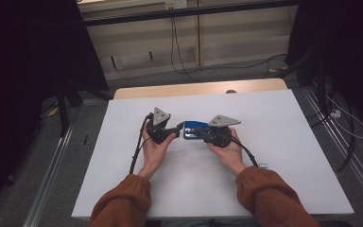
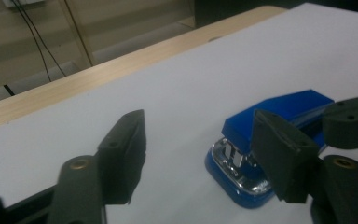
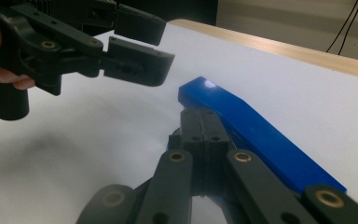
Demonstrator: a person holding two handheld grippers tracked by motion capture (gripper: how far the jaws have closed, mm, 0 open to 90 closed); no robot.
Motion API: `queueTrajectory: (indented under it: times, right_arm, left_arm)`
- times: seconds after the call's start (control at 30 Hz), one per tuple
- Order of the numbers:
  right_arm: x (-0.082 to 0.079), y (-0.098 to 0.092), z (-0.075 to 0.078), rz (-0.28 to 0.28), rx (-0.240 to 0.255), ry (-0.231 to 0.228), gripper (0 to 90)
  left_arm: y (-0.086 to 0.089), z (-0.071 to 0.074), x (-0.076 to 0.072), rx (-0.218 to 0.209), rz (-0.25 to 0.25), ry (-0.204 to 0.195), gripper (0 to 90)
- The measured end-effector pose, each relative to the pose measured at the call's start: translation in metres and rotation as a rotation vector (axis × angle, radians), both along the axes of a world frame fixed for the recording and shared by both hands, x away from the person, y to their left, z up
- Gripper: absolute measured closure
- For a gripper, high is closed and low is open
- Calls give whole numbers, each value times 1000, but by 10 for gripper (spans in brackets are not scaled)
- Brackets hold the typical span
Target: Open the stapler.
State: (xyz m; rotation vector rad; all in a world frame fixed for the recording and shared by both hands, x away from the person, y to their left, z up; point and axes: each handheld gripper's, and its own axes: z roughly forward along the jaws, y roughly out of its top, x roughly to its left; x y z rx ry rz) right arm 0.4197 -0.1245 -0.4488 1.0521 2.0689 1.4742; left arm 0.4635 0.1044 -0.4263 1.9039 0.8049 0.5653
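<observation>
A blue stapler (image 1: 194,126) lies on the white table (image 1: 274,156) between my two grippers, its metal front end (image 2: 235,161) facing the left gripper view. My left gripper (image 1: 179,129) is open, its jaws (image 2: 198,123) spread with only bare table between them. The stapler (image 2: 284,109) sits just beyond its right jaw. My right gripper (image 1: 200,134) is shut, jaws (image 3: 200,116) pressed together low against the side of the stapler (image 3: 261,140). Nothing shows between them. The left gripper (image 3: 161,44) hangs a little above and in front of the stapler's tip.
A light wooden strip (image 1: 198,89) borders the table's far edge. Beyond it are pale wall panels with hanging cables (image 1: 175,42), dark curtains on both sides, and floor rails (image 1: 340,142). Each gripper trails a black cable (image 1: 136,151) over the table.
</observation>
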Motion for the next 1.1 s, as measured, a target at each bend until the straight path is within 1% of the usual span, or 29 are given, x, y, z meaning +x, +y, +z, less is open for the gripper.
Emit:
queueTrajectory:
  times: [0.03, 0.07, 0.1, 0.13, 0.17, 0.2, 0.23, 0.27, 0.3, 0.33, 0.37, 0.47, 0.5, 0.53, 0.57, 0.63, 0.67, 0.7, 0.73, 0.8, 0.87, 0.9, 0.97, 1.03, 1.07, 1.1]
  right_arm:
    - [1, 0, -1, -1, -5, 1, 900]
    - [1, 0, -1, -1, -5, 1, 900]
    - [2, 0, -2, 1, -10, 7, 900]
    - [3, 0, -3, 2, -17, 9, 900]
    - [5, 0, -4, 6, -28, 15, 900]
    - [5, 0, -4, 6, -28, 15, 900]
    - [5, 1, -5, 9, -35, 16, 900]
    - [7, 1, -5, 11, -50, 20, 900]
    - [8, 2, -6, 10, -55, 24, 900]
    - [8, 2, -7, 7, -57, 31, 900]
    - [8, 2, -7, 7, -57, 31, 900]
    - [11, 4, -9, 11, -83, 38, 900]
    - [11, 5, -10, 11, -92, 39, 900]
    - [11, 6, -10, 17, -102, 42, 900]
    - [12, 6, -11, 20, -119, 44, 900]
    - [13, 5, -10, 17, -115, 48, 900]
    - [14, 5, -11, 17, -119, 55, 900]
    - [16, 5, -12, 25, -138, 68, 900]
    - [16, 5, -12, 25, -138, 68, 900]
    - [17, 7, -12, 33, -160, 79, 900]
    - [17, 8, -12, 33, -166, 81, 900]
    - [19, 9, -13, 28, -173, 99, 900]
    - [20, 9, -13, 29, -170, 103, 900]
    - [19, 9, -13, 26, -174, 102, 900]
    - [19, 9, -13, 23, -174, 103, 900]
    - [19, 9, -13, 23, -174, 105, 900]
  left_arm:
    - [0, -3, 1, -6, -19, 14, 473]
    - [0, -3, 1, -6, -19, 14, 502]
    - [0, -5, 2, -5, -26, 20, 502]
    - [0, -6, 2, 0, -32, 24, 540]
    - [1, -7, 2, -2, -33, 29, 616]
    - [1, -6, 3, -6, -32, 30, 616]
    - [2, -6, 3, -13, -38, 31, 660]
    - [3, -8, 3, -21, -43, 49, 723]
    - [3, -8, 3, -21, -43, 49, 748]
    - [4, -9, 4, -21, -56, 61, 784]
    - [4, -11, 5, -14, -60, 68, 784]
    - [5, -14, 7, -3, -66, 89, 872]
    - [5, -14, 7, -8, -71, 96, 900]
    - [4, -14, 8, -13, -76, 115, 900]
    - [4, -14, 7, -8, -74, 116, 900]
    - [2, -14, 6, 14, -74, 108, 900]
    - [1, -15, 6, 16, -71, 103, 900]
    - [0, -16, 7, 21, -70, 102, 900]
    - [0, -16, 7, 26, -66, 97, 900]
    - [0, -17, 7, 26, -72, 102, 900]
    - [-1, -19, 8, 31, -80, 114, 900]
    - [-2, -20, 8, 36, -84, 121, 900]
    - [-4, -23, 9, 51, -88, 131, 900]
    - [-5, -24, 11, 61, -94, 131, 900]
    - [-6, -25, 12, 53, -93, 139, 900]
    - [-7, -26, 14, 61, -93, 135, 900]
